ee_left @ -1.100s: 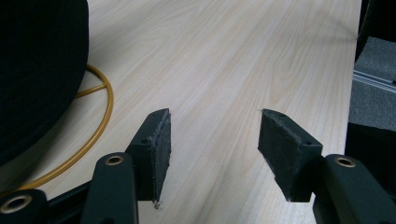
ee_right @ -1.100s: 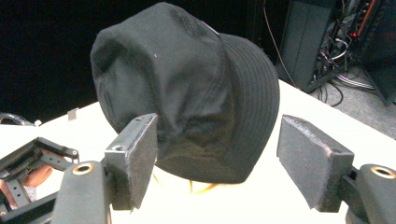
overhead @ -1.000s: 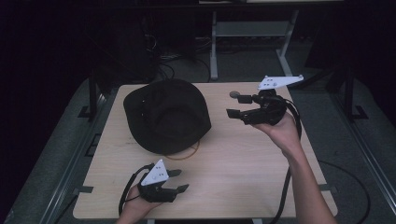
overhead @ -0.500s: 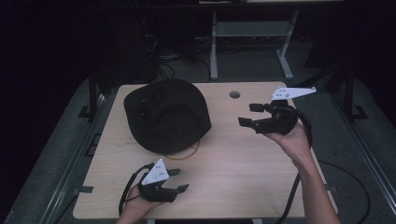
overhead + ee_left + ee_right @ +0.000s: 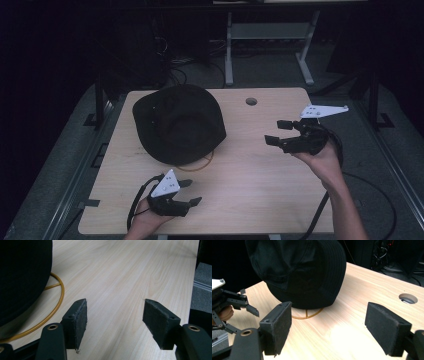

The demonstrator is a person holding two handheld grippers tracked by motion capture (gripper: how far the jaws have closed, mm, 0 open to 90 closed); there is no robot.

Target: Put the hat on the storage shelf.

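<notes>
A black hat lies on the back left of the wooden table, over a thin golden wire ring. My left gripper rests near the front edge, below the hat, pointing right. Its jaws have just been opening, with only bare wood between them; the hat and ring lie to their left. My right gripper hovers at the right side, pointing left at the hat. It too has just been opening, with nothing between its pads.
A round cable hole sits near the table's back edge, also seen as the hole in the right gripper view. Behind the table stand a metal frame and tangled cables on a dark floor. The left gripper appears beyond the right one's jaws.
My right gripper has moved to the right and lower, away from the hat, and its jaws stand a little wider. The left hand has stayed put.
</notes>
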